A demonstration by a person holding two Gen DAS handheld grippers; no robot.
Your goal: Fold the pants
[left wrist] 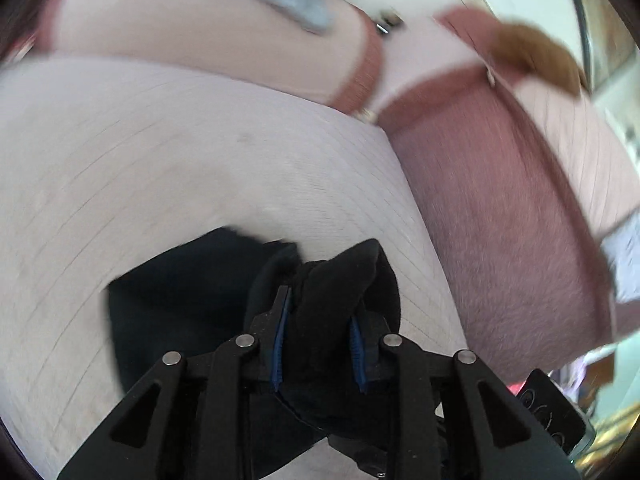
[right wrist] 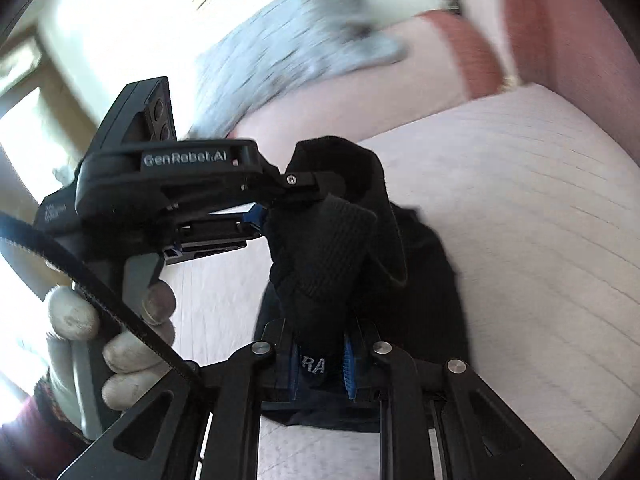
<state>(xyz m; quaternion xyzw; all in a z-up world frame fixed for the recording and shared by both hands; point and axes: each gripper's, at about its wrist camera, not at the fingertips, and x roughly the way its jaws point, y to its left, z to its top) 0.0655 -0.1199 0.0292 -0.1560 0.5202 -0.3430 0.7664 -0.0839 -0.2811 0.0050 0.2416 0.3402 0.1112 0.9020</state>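
The black pants [left wrist: 184, 292] hang bunched over a pale pink sofa seat [left wrist: 160, 160]. My left gripper [left wrist: 320, 312] is shut on a thick fold of the black fabric between its blue pads. In the right wrist view my right gripper [right wrist: 320, 344] is shut on the ribbed black waistband [right wrist: 320, 256], which carries white letters. The left gripper [right wrist: 304, 188] shows there too, held by a gloved hand [right wrist: 120, 320], gripping the same pants [right wrist: 420, 280] just beyond. Both hold the cloth lifted above the seat [right wrist: 520, 220].
The sofa has reddish-brown trim and an armrest [left wrist: 500, 220] at right. A grey-blue cloth [right wrist: 288, 52] lies on the sofa back cushion [left wrist: 200, 28]. A brown object [left wrist: 532, 60] sits at the far right. A bright window [right wrist: 120, 20] is behind.
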